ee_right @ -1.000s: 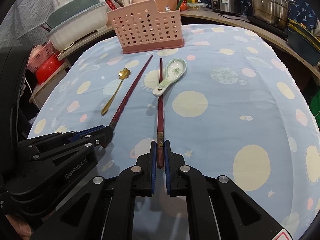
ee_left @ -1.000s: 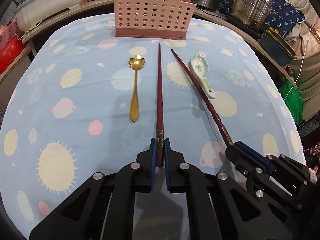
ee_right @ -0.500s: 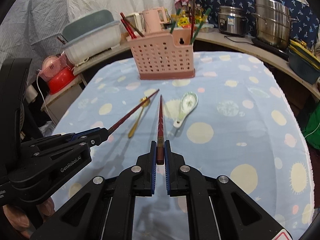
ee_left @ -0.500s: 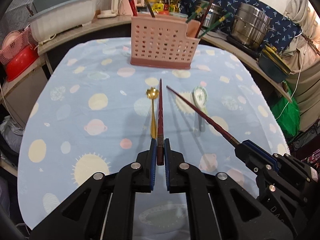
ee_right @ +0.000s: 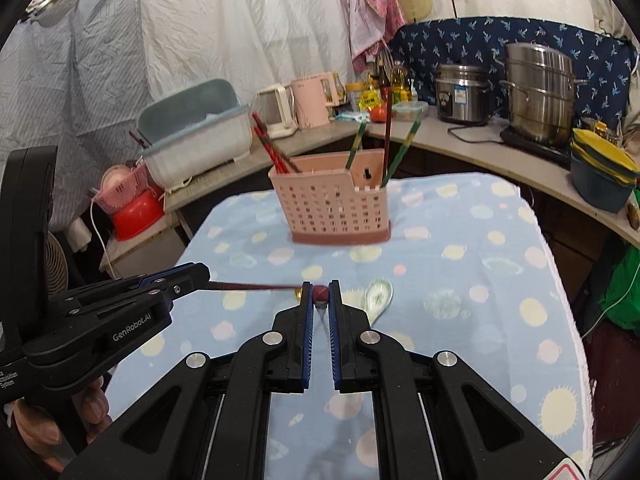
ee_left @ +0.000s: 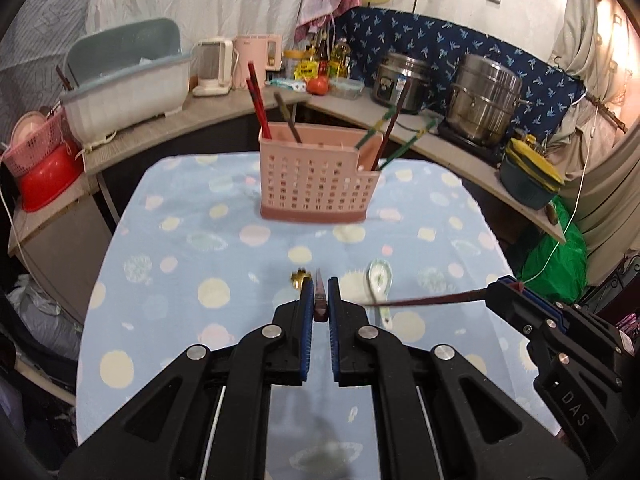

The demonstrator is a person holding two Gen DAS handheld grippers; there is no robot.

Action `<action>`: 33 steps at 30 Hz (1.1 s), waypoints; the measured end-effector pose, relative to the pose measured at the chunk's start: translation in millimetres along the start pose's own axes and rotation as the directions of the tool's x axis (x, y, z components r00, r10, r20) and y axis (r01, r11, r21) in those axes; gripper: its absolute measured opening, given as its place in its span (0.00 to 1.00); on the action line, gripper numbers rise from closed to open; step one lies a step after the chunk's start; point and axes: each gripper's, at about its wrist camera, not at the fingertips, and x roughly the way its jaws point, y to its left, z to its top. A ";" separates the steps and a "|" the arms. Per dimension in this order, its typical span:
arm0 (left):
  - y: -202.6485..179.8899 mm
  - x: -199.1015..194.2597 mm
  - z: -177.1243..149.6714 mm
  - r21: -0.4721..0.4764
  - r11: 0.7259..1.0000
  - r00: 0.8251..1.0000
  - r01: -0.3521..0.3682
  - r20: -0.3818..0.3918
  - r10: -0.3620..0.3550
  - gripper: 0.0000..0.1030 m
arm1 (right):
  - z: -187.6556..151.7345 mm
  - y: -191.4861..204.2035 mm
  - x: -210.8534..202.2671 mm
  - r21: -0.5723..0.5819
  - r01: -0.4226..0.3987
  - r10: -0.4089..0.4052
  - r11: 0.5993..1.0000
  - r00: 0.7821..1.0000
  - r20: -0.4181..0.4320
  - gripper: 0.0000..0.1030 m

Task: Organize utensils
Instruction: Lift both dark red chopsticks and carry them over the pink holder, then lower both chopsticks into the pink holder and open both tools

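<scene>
My left gripper is shut on a dark red chopstick, held up off the table and pointing forward. My right gripper is shut on a second dark red chopstick, seen end-on. In the left wrist view the right gripper's chopstick runs sideways. In the right wrist view the left gripper's chopstick does the same. A pink perforated utensil holder stands at the table's far side with several chopsticks in it. A gold spoon and a white ceramic spoon lie on the cloth below.
The table has a light blue planet-print cloth. A curved counter behind holds a dish tub, kettles, bottles, a rice cooker and a steel pot. A red basin sits left, stacked bowls right.
Both grippers have lifted their chopsticks off the table and risen well above it. The chopsticks have tilted up, so each now looks foreshortened. The spoons stay on the cloth.
</scene>
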 end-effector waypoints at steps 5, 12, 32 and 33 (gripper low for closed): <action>-7.0 -12.0 34.7 0.031 1.000 0.999 0.004 0.051 -0.006 0.07 | 33.1 -2.9 -9.7 -0.004 0.003 -0.002 1.000 0.998 0.061 0.07; -17.4 -21.7 86.6 0.063 0.998 0.993 0.029 0.116 -0.036 0.06 | 79.7 -6.1 -12.6 -0.008 -0.011 0.012 1.000 0.992 0.127 0.07; -24.4 3.8 270.5 0.076 0.997 0.940 -0.032 0.341 0.004 0.06 | 248.2 10.3 61.3 -0.062 0.039 -0.019 0.997 0.955 0.296 0.07; -22.7 10.7 274.8 0.072 0.997 0.939 -0.031 0.345 0.005 0.06 | 252.1 8.5 71.0 -0.057 0.039 -0.021 0.998 0.955 0.296 0.07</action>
